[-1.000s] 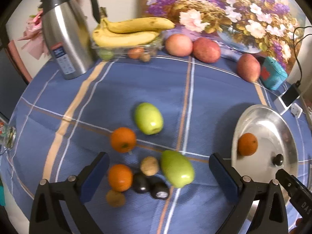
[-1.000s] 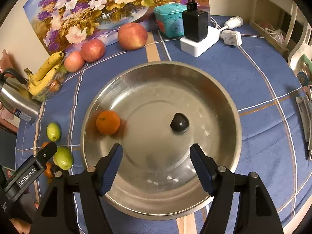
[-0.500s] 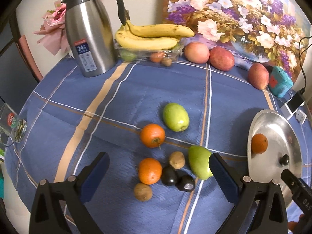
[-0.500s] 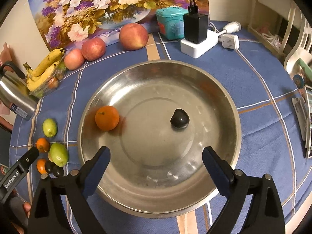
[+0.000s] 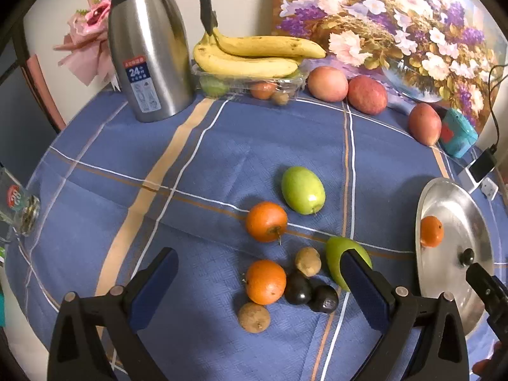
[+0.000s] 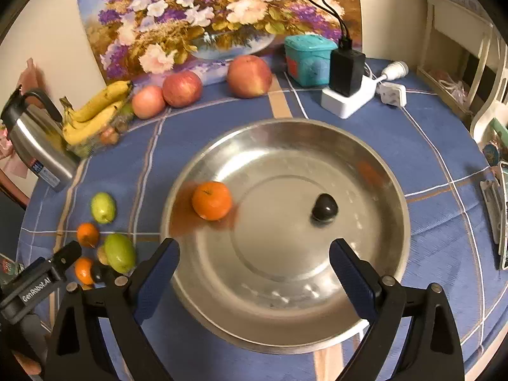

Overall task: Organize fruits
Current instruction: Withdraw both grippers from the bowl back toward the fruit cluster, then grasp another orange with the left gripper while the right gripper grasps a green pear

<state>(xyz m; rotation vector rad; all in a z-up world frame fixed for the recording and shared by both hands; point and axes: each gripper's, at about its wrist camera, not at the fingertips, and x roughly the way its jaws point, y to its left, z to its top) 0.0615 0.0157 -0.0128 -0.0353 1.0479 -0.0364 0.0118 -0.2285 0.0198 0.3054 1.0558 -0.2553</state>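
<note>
Hovering over steel plate (image 6: 374, 314) — right hand-held gripper (image 6: 254, 263) spread, just widened, empty; left hand-held gripper (image 5: 260, 281) spread too.

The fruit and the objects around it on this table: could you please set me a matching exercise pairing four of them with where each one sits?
Things:
1. orange
2. bananas
3. black charger
4. right gripper

Places:
A. on top of the clear plastic box
B. plugged into the white power strip
C. inside the steel basin, with a dark fruit
D. above the basin's near rim, jaws wide open and empty

Pairs: 1-C, 2-A, 3-B, 4-D
</note>
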